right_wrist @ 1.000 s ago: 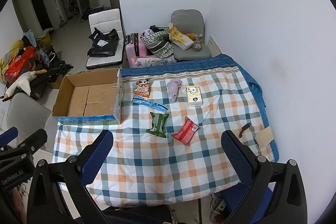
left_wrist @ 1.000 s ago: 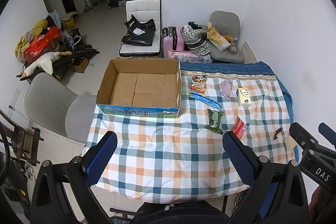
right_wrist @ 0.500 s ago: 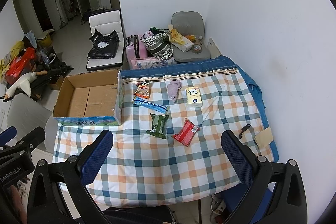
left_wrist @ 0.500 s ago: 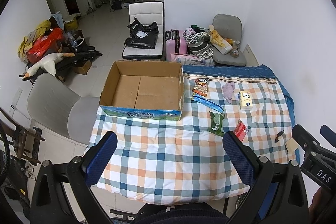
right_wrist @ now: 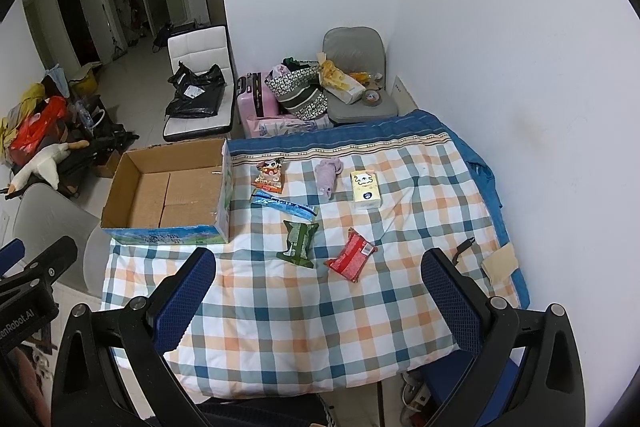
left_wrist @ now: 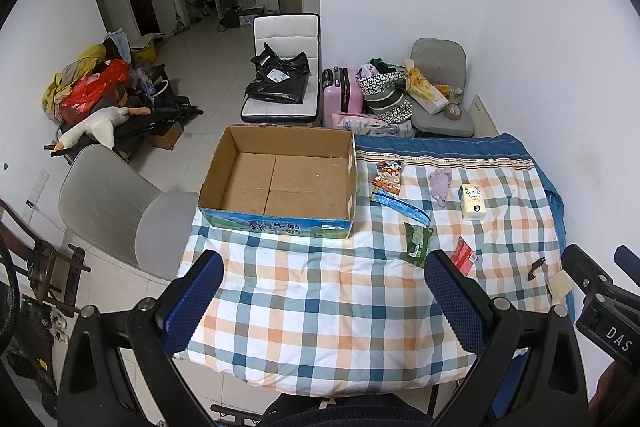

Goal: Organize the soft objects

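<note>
Left gripper [left_wrist: 324,277] spread wide, empty, held above the checked quilt [left_wrist: 340,311]. Right gripper [right_wrist: 318,275] likewise. Soft packets, green packet [right_wrist: 298,245] among them, lie right of the cardboard box [right_wrist: 168,187]; purple item [right_wrist: 327,175] possibly plush.

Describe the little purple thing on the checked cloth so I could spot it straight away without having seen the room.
Start at the open cardboard box on the checked tablecloth. Right of it, the purple plush toy lies between a cartoon snack packet and a pale yellow tissue pack. It alone is fuzzy and shapeless, not a printed wrapper.
</note>
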